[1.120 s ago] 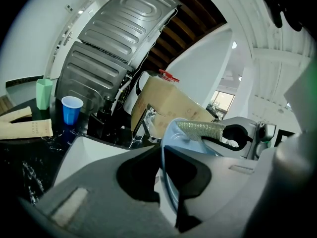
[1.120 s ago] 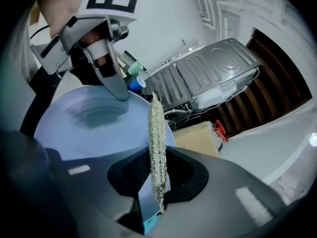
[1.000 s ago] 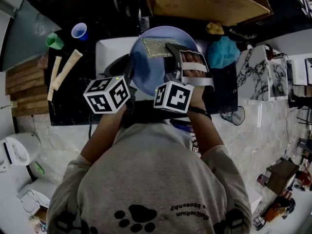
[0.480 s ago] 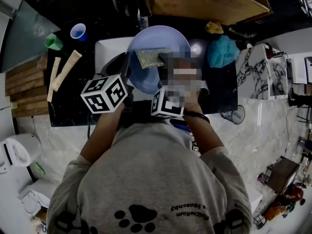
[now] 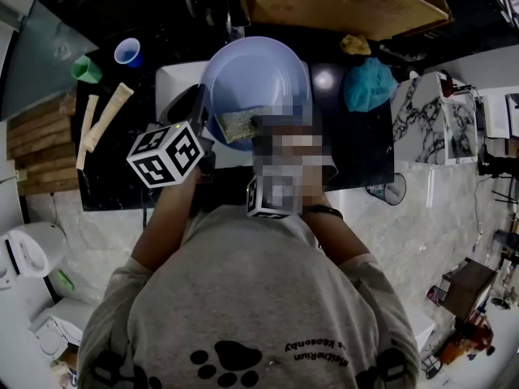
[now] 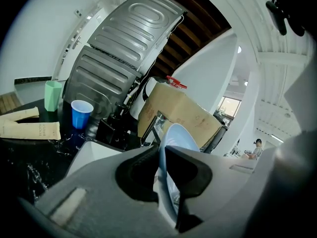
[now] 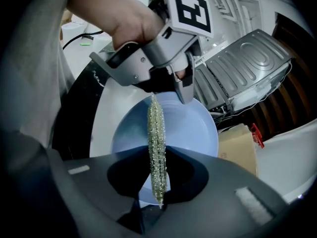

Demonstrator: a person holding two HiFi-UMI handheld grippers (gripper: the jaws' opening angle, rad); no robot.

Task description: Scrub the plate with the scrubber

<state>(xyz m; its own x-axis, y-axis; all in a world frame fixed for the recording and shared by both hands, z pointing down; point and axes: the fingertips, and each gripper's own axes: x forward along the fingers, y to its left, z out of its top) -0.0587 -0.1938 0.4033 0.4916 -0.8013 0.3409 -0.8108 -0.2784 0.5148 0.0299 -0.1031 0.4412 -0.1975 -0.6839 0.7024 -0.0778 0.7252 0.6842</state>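
— Anything legible here?

— Hardly. The grey shirt carries one line of print across the back, beside a paw-print graphic, but it sits upside down and is too small to spell out.

— The marker cube?

— Black-and-white squares only (a pattern, no letters). The beige packets on the dark surface and the cardboard box bear faint print, none of it readable.

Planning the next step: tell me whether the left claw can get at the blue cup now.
Probably not: the left claw holds the plate by its rim. The blue cup itself stands unobstructed.
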